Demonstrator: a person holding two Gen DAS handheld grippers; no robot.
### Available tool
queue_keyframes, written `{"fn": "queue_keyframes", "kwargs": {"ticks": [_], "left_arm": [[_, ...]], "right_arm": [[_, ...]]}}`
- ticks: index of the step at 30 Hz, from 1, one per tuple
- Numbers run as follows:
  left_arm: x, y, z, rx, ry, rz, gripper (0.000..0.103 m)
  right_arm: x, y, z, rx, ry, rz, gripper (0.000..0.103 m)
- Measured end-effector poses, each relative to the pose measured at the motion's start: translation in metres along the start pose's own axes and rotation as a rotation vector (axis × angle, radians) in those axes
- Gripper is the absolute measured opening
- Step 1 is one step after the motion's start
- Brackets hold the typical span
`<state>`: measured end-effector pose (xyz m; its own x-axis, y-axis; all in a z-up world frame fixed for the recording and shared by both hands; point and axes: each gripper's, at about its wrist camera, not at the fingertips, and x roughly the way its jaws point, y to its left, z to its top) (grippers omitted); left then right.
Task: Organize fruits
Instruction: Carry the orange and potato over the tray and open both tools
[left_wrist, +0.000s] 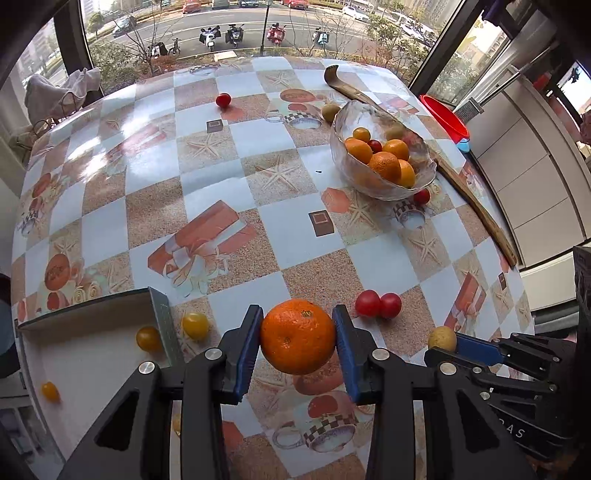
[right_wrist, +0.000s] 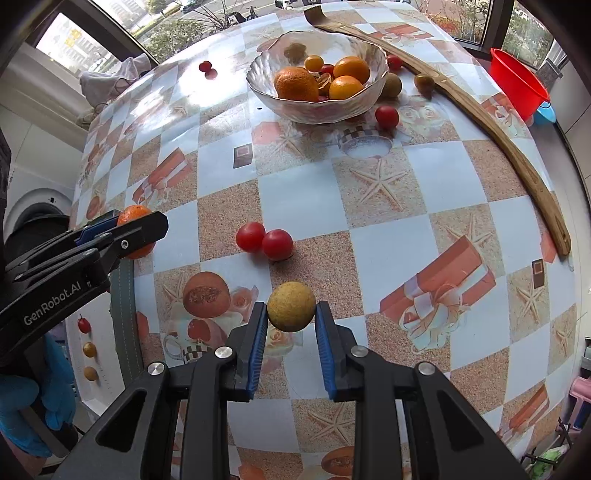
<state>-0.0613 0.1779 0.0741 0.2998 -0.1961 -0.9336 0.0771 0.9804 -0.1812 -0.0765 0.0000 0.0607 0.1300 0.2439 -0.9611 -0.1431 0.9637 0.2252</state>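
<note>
The left claw (left_wrist: 298, 341) is closed on an orange (left_wrist: 298, 336), held above the table (left_wrist: 229, 155). The right claw (right_wrist: 291, 314) grips a small yellow-brown fruit (right_wrist: 291, 311) the same way. I think both are lifted for carrying. The glass bowl (right_wrist: 371, 96), already with oranges, stands far ahead of both claws, and two red tomatoes (right_wrist: 264, 240) lie just ahead of the right claw.

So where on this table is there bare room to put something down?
The widest bare patch is mid-table, between the glass bowl, the two red tomatoes and the wooden stick. Another lies left of the bowl, past the lone tomato. Around the bowl it is crowded with loose fruit.
</note>
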Motion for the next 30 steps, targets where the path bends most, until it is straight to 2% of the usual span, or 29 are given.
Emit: {"fn": "queue_keyframes", "kwargs": {"ticks": [11, 18, 30], "left_arm": [[-0.050, 0.046, -0.057, -0.105, -0.042, 0.031, 0.040], [-0.068, 0.089, -0.097, -0.185, -0.038, 0.099, 0.040], [-0.073, 0.167, -0.121, -0.323, -0.046, 0.202, 0.040]], "right_arm": [[-0.010, 0.031, -0.010, -0.047, 0.000, 0.003, 0.029], [-0.005, 0.072, -0.012, -0.115, 0.015, 0.023, 0.029], [0.017, 0.163, -0.006, -0.266, 0.050, 0.095, 0.029]]}}
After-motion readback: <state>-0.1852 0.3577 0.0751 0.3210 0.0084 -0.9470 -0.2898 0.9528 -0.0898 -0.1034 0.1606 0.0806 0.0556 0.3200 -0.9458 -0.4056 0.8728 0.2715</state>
